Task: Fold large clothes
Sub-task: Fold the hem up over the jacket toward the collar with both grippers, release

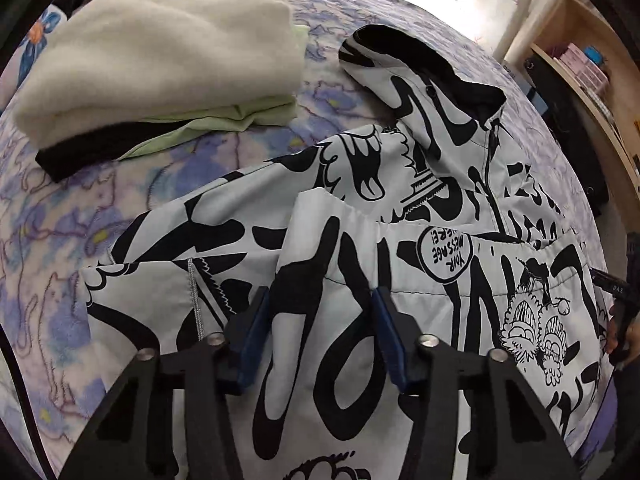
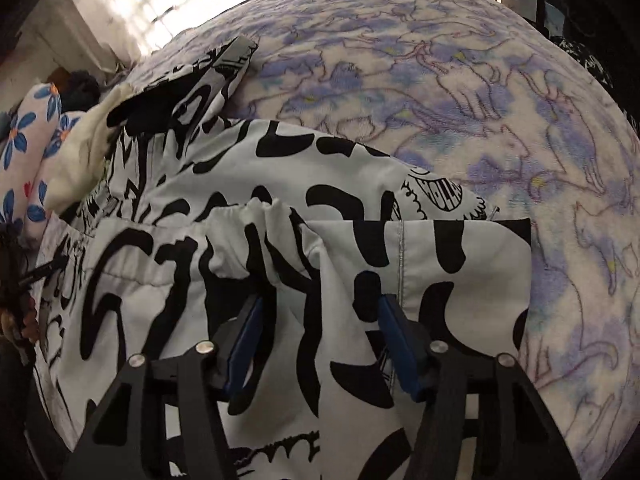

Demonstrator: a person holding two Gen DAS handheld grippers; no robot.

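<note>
Black-and-white printed jacket (image 1: 400, 208) lies on bed (image 1: 60, 240), hood away from me, folded pile (image 1: 160, 72) beside it. My left hand-held gripper (image 1: 316, 316) and right hand-held gripper (image 2: 320, 320): both spread, each straddling raised fabric ridge, nothing pinched. To fold well, I judge: close both on 1 hem line, lift evenly, keep edges aligned.

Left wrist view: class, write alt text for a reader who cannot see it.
A black-and-white printed jacket lies on a purple floral blanket, with the left gripper open just above it, blue fingers apart. A stack of folded clothes sits behind.
</note>
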